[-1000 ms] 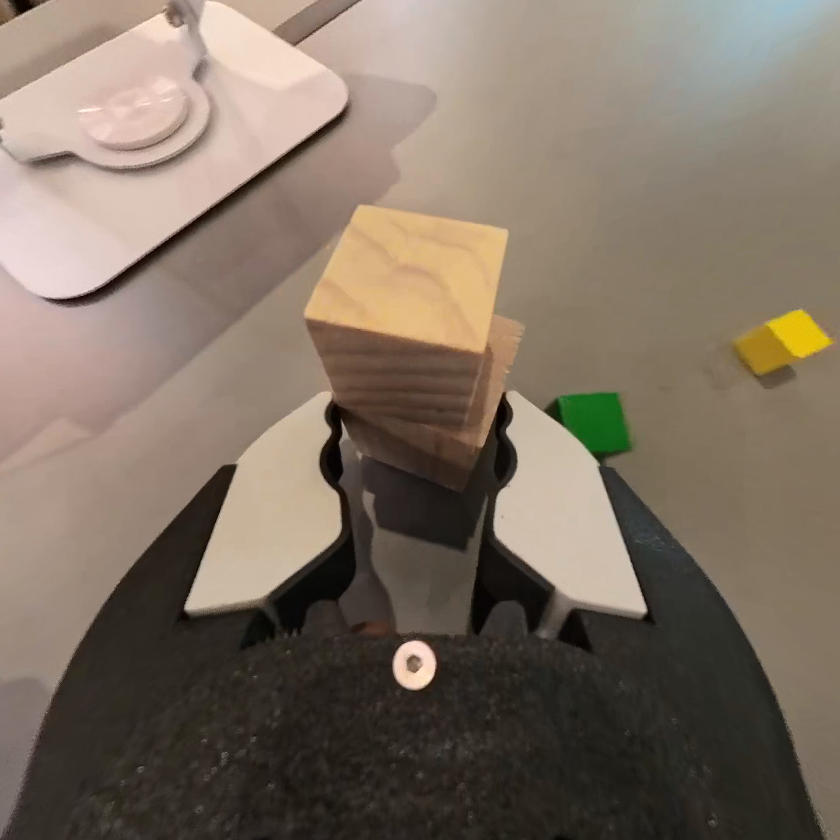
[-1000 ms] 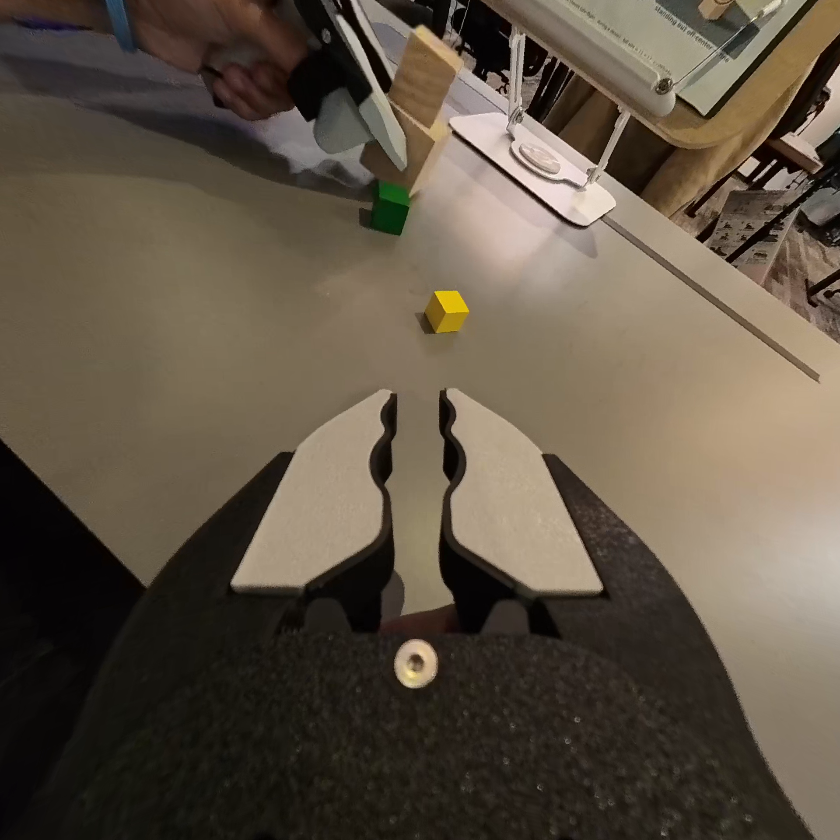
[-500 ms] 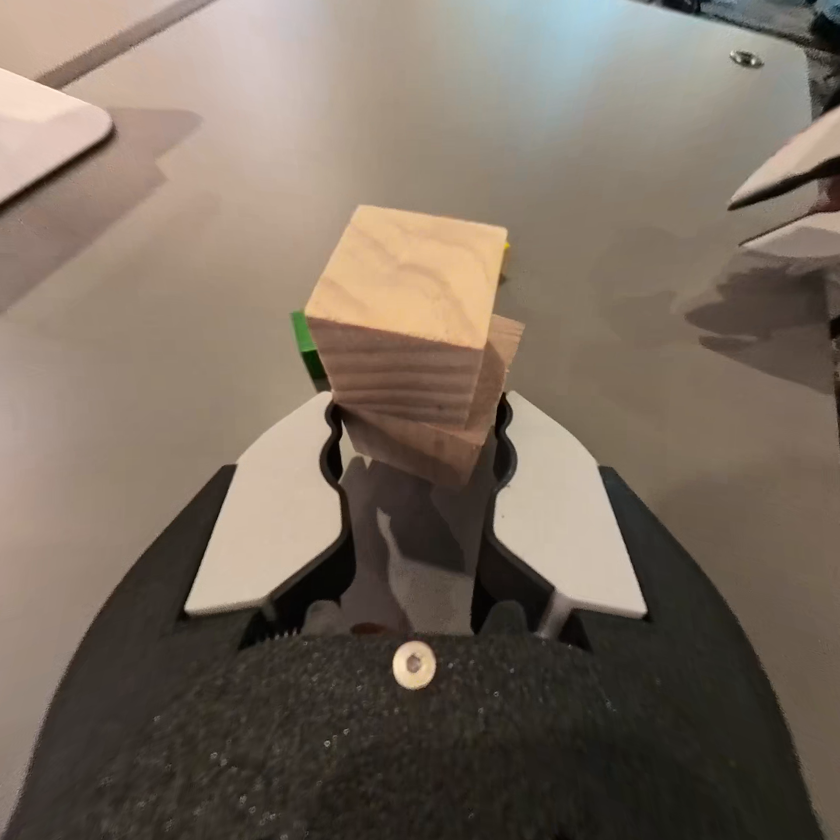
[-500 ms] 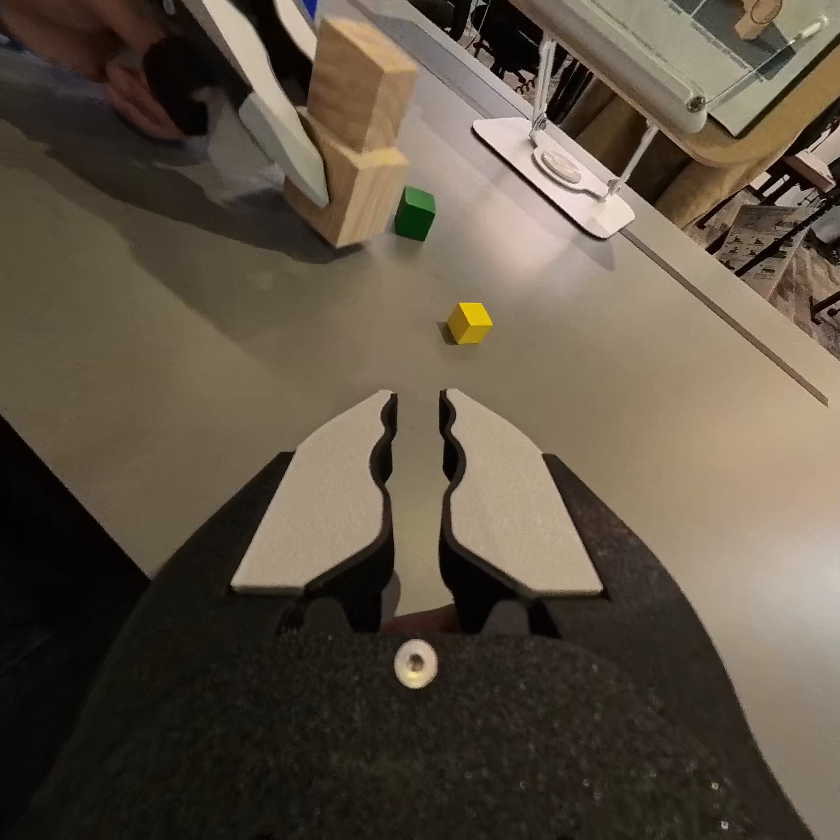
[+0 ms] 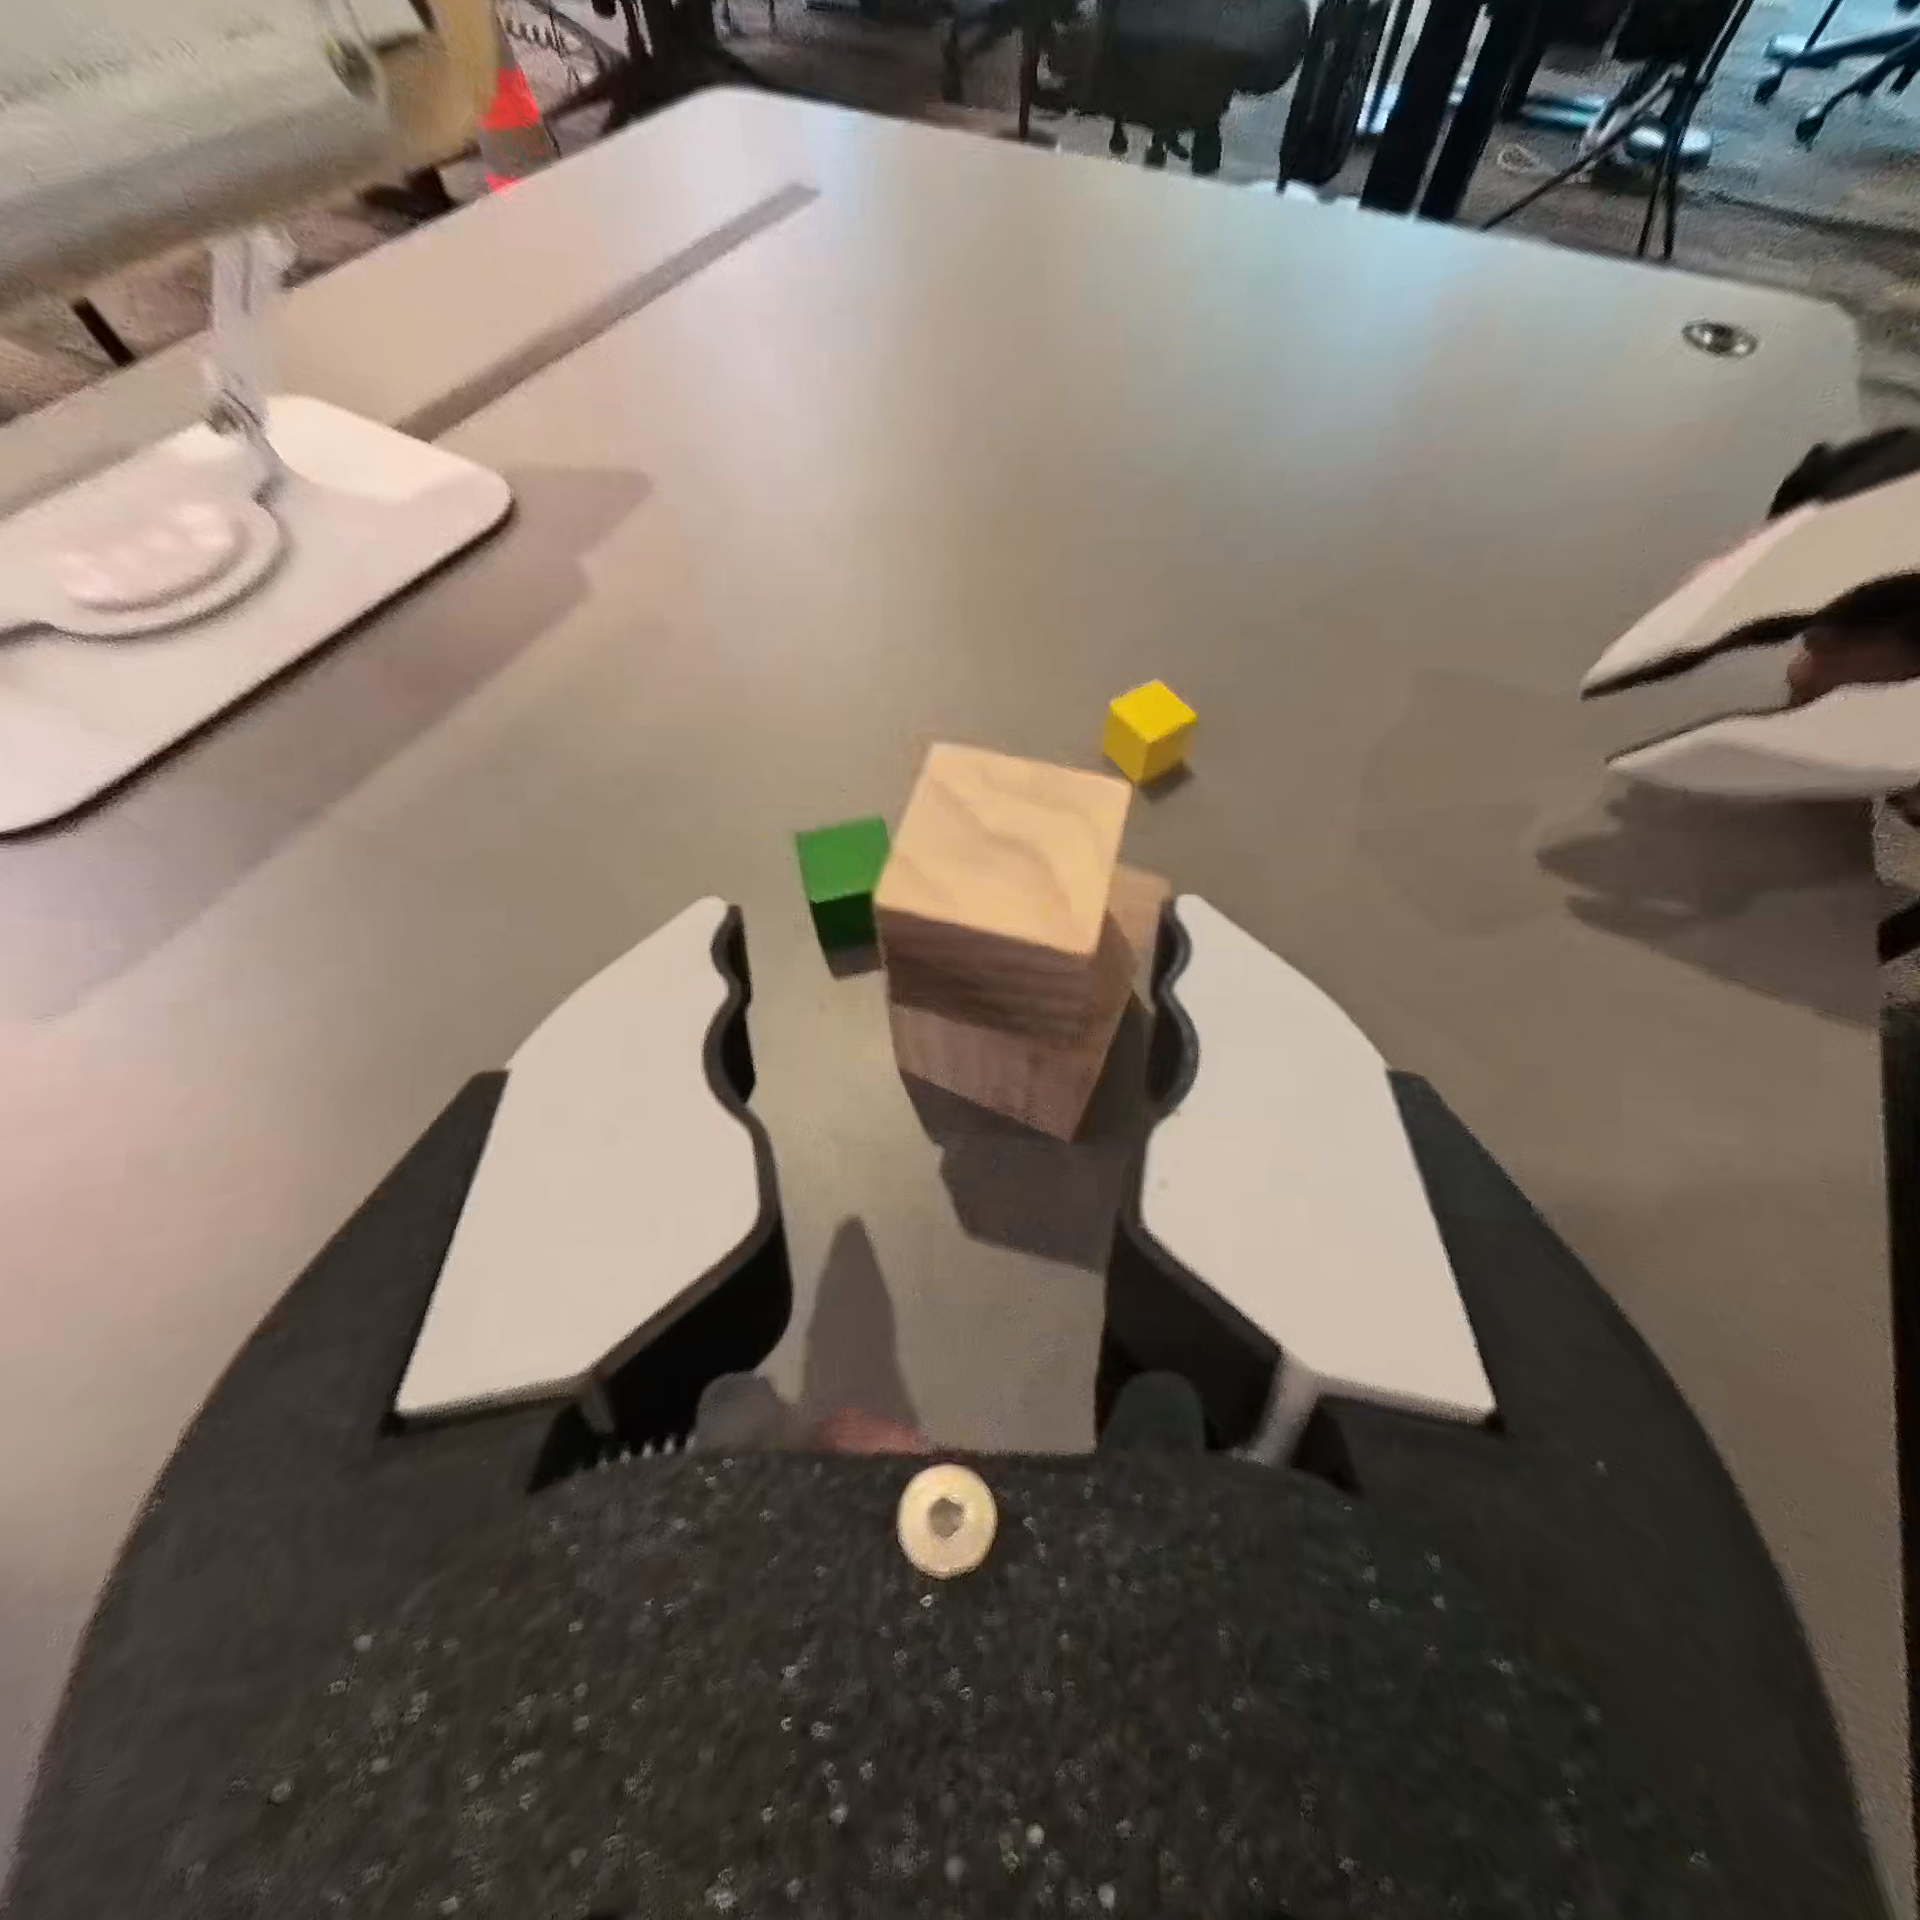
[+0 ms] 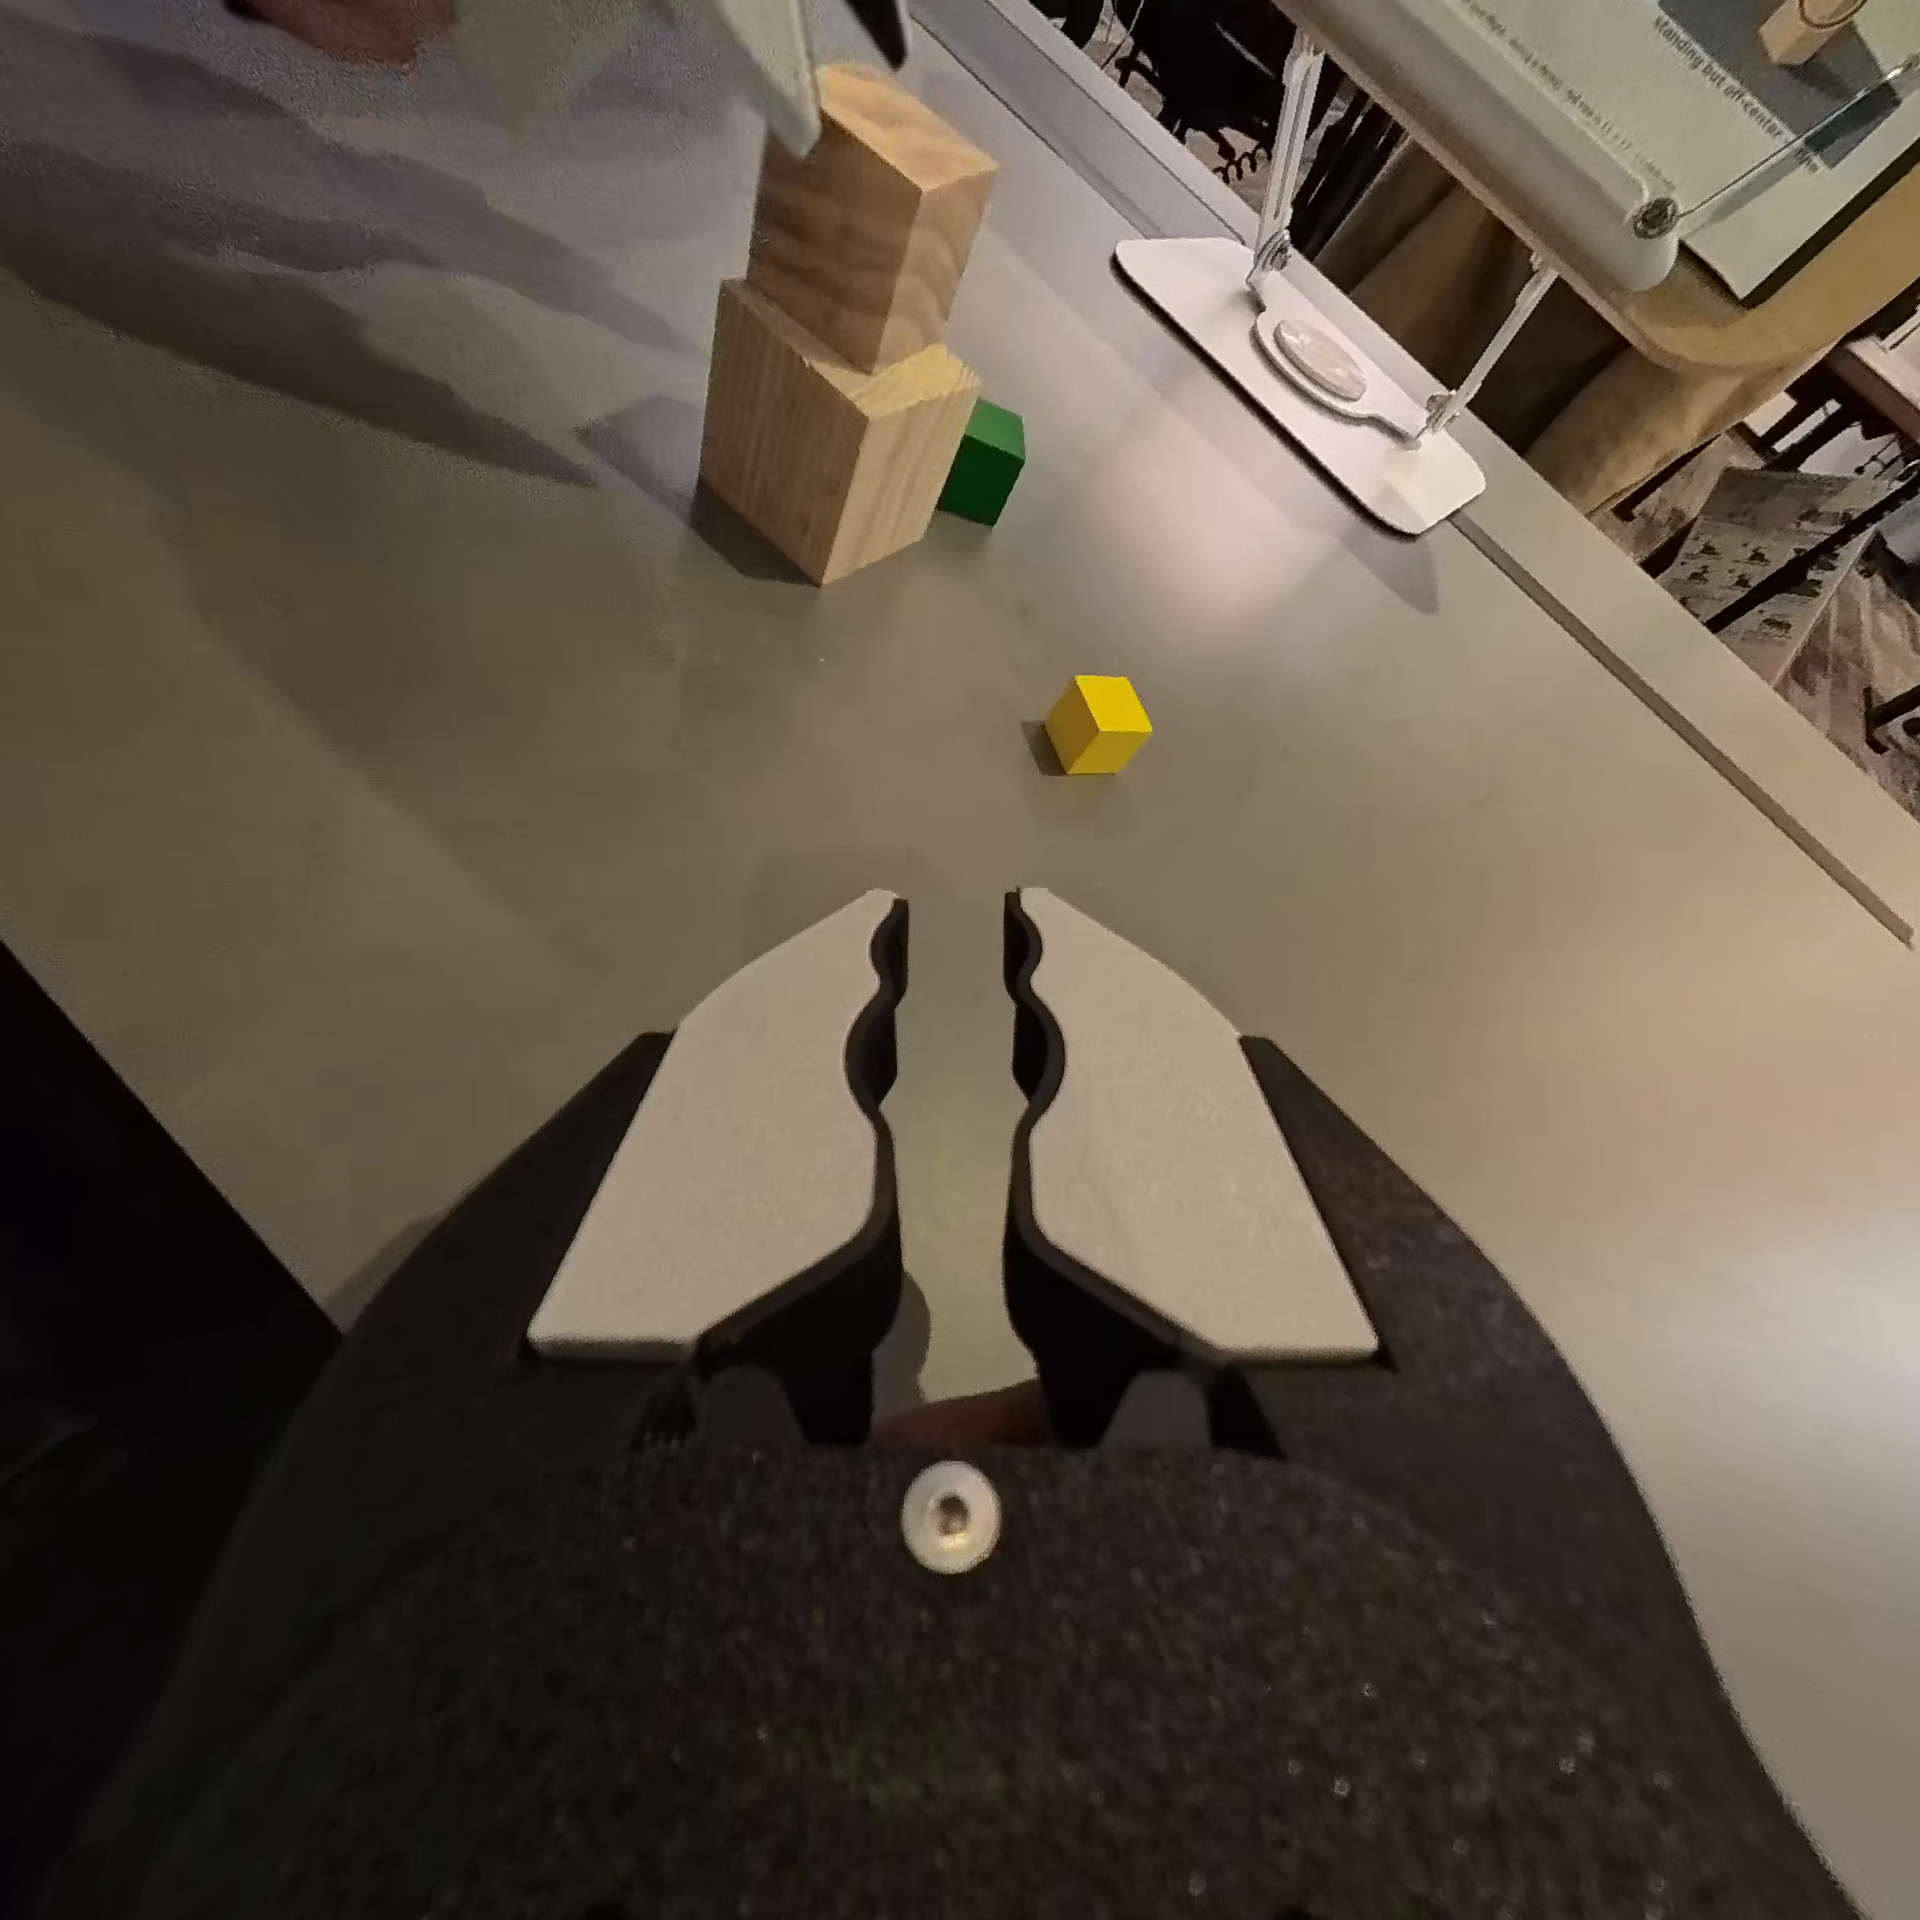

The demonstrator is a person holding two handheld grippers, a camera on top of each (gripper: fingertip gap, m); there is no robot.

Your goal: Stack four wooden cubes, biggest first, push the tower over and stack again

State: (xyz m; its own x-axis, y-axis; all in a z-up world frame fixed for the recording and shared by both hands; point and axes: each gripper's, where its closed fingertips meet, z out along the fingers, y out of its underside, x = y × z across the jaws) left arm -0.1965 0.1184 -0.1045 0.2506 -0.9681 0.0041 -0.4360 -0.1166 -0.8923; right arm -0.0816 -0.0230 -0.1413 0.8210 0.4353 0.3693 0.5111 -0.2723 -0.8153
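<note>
On the grey table (image 6: 1455,935) the smaller wooden cube (image 6: 873,218) sits askew atop the biggest cube (image 6: 831,457), between the parted fingers of the left gripper (image 5: 945,935), which grips nothing. Green cube (image 6: 985,462) touches the base; yellow cube (image 6: 1096,724) lies dead ahead of the right gripper (image 6: 956,904), nearly closed and empty, the nearer one.

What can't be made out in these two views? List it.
- Left wrist view: the big wooden cube is mostly hidden under the smaller wooden cube. The right gripper is blurred and cut off by the right edge.
- Right wrist view: the green cube sits partly behind the big wooden cube, so contact is unclear. The left gripper is cut off by the top edge.
</note>
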